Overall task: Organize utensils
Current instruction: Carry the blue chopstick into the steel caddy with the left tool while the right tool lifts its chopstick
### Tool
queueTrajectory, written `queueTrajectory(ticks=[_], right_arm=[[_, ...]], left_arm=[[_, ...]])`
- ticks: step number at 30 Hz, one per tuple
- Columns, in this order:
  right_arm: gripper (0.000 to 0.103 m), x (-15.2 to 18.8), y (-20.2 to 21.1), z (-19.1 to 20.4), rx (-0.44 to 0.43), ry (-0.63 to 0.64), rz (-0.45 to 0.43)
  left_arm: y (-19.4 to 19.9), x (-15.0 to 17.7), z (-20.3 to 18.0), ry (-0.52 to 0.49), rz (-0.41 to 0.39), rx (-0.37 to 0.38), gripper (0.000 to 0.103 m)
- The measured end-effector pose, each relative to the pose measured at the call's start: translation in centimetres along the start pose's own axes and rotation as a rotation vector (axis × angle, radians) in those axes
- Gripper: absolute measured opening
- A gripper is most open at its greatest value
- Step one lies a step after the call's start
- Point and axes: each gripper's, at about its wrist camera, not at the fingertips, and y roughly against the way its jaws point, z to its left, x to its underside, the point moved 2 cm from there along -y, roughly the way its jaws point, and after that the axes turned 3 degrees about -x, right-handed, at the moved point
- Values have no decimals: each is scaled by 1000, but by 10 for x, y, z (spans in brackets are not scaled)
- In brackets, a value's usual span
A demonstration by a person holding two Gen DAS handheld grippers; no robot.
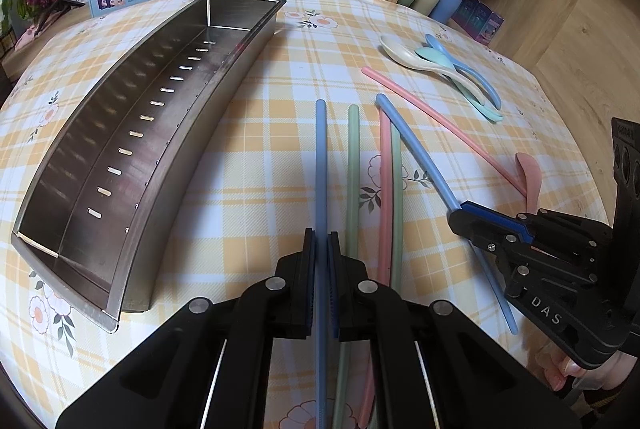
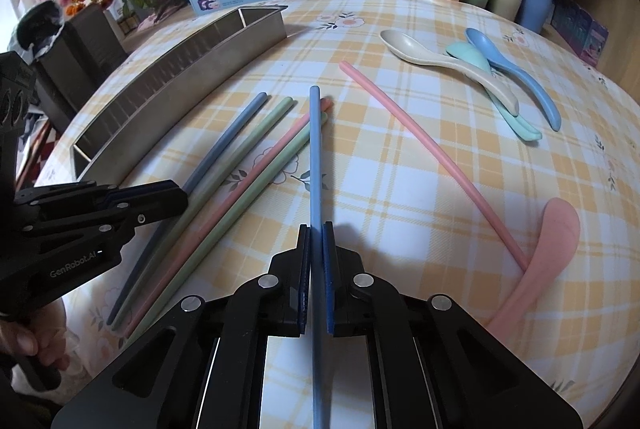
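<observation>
Clamping 1 blue chopstick [image 1: 320, 165] each: left tool [image 1: 321, 241] shut; right tool [image 2: 316, 233] shut on second blue chopstick [image 2: 315, 165].

Both cameras ride my grippers, angled steeply down, close over the table [image 1: 256, 189]. Left view looks from the table's near edge, beside the steel tray [image 1: 132, 133]. Right view looks from farther right. Both share the tray, chopsticks, spoons [image 2: 460, 69] and back shelf.
</observation>
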Motion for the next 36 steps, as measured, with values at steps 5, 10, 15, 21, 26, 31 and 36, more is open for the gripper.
queueTrajectory(ticks=[5,10,15,21,26,31,36], right_arm=[[5,2,4,-4,-32,-42,-22],[5,-2,27,-13,-79,-112,-112],[5,-5,42,-22,-69,-144,-149],[6,-2,49,-28,-60,-168,-163],[6,-1,53,-31,-66,-182,-178],[6,-1,56,-35,-74,-200,-188],[6,-1,57,-37,-78,-211,-189]], left_arm=[[-1,-2,3,15,9,5,7],[-1,-2,-4,-26,12,-27,7],[-2,-3,-8,-55,8,-37,6],[9,-2,-3,-25,3,-14,5],[27,-2,3,-20,-9,-7,5],[53,-11,8,-25,-48,4,5],[74,-37,19,-33,-101,-8,5]])
